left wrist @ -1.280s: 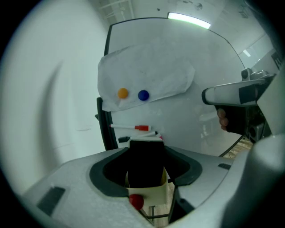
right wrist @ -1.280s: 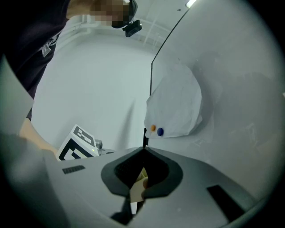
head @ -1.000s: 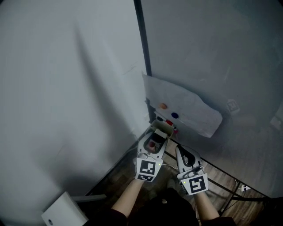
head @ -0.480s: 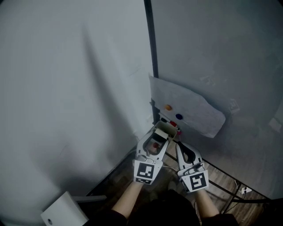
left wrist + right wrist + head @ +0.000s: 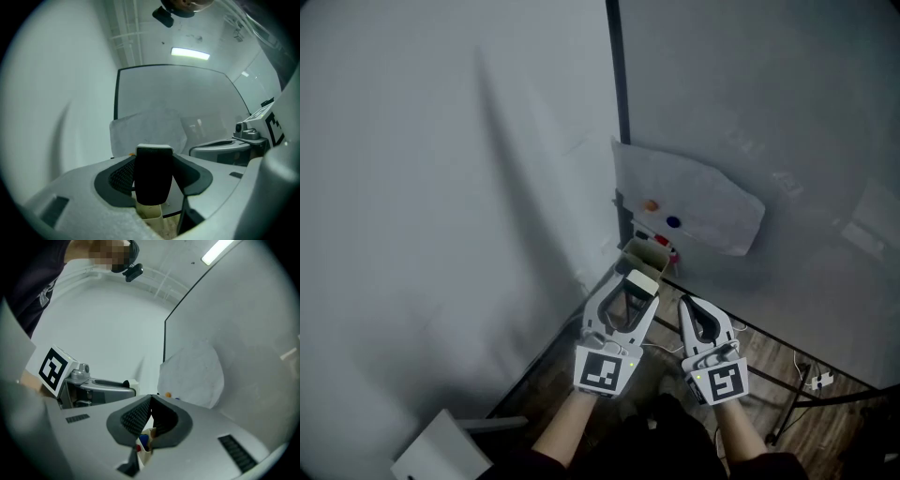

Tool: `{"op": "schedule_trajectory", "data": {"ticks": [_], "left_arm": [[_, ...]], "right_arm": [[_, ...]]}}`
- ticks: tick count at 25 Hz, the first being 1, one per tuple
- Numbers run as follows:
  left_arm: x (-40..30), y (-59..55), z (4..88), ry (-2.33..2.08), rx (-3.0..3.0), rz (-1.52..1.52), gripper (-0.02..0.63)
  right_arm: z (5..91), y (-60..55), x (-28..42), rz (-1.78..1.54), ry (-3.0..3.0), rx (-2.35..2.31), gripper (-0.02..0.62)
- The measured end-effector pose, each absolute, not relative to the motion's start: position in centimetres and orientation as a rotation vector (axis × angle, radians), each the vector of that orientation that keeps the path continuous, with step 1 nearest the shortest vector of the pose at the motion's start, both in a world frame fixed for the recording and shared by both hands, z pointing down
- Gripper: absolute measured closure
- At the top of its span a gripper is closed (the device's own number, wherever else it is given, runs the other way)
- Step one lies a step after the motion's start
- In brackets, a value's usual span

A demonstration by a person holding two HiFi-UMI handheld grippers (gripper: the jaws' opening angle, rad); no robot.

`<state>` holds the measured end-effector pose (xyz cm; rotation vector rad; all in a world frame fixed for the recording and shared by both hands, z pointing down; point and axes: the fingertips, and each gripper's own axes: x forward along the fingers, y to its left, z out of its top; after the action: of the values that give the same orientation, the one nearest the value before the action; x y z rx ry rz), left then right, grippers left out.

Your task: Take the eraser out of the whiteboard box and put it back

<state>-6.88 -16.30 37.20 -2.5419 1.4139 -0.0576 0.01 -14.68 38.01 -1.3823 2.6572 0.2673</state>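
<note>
My left gripper (image 5: 638,285) is shut on the eraser (image 5: 641,280), a black block with a white back. It holds the eraser just above and in front of the beige whiteboard box (image 5: 645,251). In the left gripper view the eraser (image 5: 152,183) stands upright between the jaws, with the box (image 5: 149,214) showing below it. My right gripper (image 5: 685,304) is shut and holds nothing, close to the right of the left one. In the right gripper view, red and blue marker ends (image 5: 143,442) in the box show under the shut jaws.
A white paper sheet (image 5: 692,208) hangs on the whiteboard under an orange magnet (image 5: 651,205) and a blue magnet (image 5: 673,222). The dark board frame (image 5: 616,84) runs up beside the grey wall. A white box (image 5: 431,452) sits on the floor at lower left. A cable (image 5: 813,380) lies at right.
My left gripper has drawn back from the box toward me with the eraser in it. The right gripper has shifted slightly back too and stays shut.
</note>
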Motion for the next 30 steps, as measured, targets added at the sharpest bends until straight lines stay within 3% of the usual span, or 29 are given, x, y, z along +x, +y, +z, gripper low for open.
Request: {"op": "schedule_trajectory", "data": {"ticks": [17,30], "left_arm": [[-0.8,-7.3,34.9,1.527,-2.444,-0.015,0.378],[0.7,-0.1,30.6,1.531,-2.262,-0.046,0.379]], "right_arm": [[35.8,-7.2,7.6,0.294,2.643,-1.262,0.592],[32.8,-1.3,8.0,0.321,2.610,-1.106,0.592]]}}
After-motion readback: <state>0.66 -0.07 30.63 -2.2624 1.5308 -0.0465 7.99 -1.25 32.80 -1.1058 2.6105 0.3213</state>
